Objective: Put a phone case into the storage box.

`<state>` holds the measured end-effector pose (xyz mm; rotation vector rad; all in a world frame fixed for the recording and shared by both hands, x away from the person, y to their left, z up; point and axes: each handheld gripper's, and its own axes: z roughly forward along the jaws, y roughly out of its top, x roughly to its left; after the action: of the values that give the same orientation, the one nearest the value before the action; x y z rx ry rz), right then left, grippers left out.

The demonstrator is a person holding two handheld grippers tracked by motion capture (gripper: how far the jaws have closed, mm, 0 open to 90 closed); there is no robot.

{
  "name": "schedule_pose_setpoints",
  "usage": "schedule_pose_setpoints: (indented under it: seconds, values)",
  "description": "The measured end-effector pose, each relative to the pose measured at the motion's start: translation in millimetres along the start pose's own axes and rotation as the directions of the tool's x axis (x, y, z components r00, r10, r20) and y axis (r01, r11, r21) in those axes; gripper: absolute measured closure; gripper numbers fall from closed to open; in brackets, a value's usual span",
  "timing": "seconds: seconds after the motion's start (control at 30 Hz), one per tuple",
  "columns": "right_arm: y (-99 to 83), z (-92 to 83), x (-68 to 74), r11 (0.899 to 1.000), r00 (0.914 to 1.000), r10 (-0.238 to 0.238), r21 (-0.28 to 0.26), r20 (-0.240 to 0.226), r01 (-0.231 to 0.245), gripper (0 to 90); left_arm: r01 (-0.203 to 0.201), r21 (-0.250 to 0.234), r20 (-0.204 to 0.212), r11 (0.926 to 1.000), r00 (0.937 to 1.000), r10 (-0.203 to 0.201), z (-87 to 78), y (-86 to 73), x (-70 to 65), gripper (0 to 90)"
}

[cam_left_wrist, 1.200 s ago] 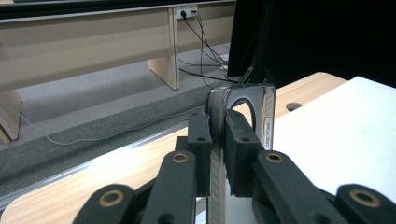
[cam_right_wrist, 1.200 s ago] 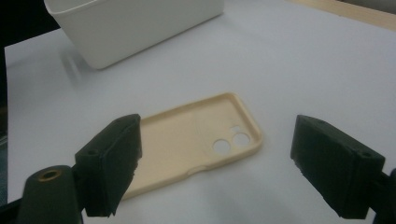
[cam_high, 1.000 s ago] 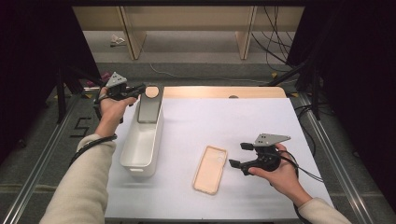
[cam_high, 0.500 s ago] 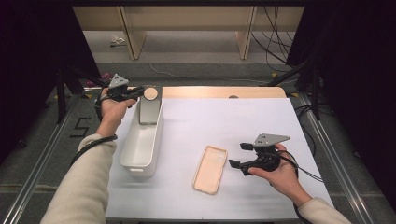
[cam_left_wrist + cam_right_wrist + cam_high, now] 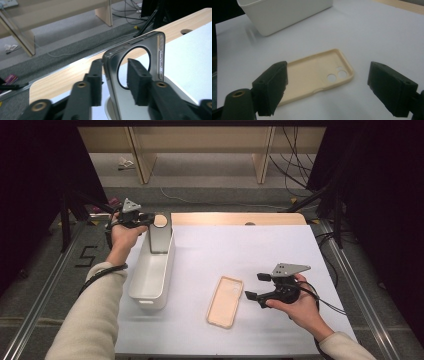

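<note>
The left hand-held gripper (image 5: 113,82) stands at the far end of the white bin (image 5: 145,280), its jaws straddling the top edge of a silver phone case (image 5: 136,53) that stands upright in the bin. Those jaws have just been opening. In the left gripper view one pad lies against or just beside the case's outer face, and the other stands clear behind the round camera cutout, so the grip looks released or nearly so. The case leans on the bin's far wall, long axis up and down.

The right hand-held gripper (image 5: 327,86) hovers above the bench (image 5: 280,250) with jaws spread wide and nothing between them. From it, the beige phone case (image 5: 317,75) lies at about nine o'clock in the high view, near but not touched. That case lies flat, open side up, long axis running roughly twelve to six with a slight lean towards one o'clock, camera holes at the far end.

The right hand is plainly the nearer one to the beige case; the left is well apart from it, over at ten o'clock. As I judge it, the next pick falls to the right hand, and its jaws would need to span the case's short width, across the long axis.
</note>
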<state>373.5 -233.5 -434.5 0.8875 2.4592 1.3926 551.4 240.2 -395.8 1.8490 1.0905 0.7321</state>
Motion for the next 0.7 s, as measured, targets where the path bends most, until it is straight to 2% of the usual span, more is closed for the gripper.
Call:
schedule_pose_setpoints:
  seconds: [0.13, 0.3, 0.4, 0.53, 0.7]
  values:
    - [0.1, -0.2, 0.0, 1.0, 1.0, -0.001, 0.0, 0.0, 0.001, 17.5, 0.03, 0.04, -0.017, 0.9988, 0.9994, -0.029, 2.1, 1.7, -2.1, 51.1]
    - [0.2, -0.5, 0.0, 1.0, 1.0, -0.001, 0.002, 0.0, 0.001, 17.4, 0.09, 0.032, -0.025, 0.9954, 0.9957, -0.089, 1.9, 1.3, -3.3, 30.2]
    - [0.3, -0.2, 0.1, 1.0, 1.0, -0.001, 0.002, 0.001, 0.001, 17.4, 0.107, 0.079, -0.046, 0.9911, 0.9936, -0.103, -0.4, 2.9, -5.9, 18.6]
    - [0.3, 0.0, 0.5, 1.0, 1.0, -0.002, 0.005, 0.0, 0.002, 17.4, 0.073, 0.087, -0.027, 0.9935, 0.9971, -0.071, -3.8, 3.9, -5.2, 18.2]
    - [0.5, -0.2, 0.6, 1.0, 1.0, -0.004, 0.004, 0.0, 0.004, 17.4, 0.071, 0.111, -0.023, 0.9913, 0.9974, -0.069, -8.3, 4.0, -4.3, 14.7]
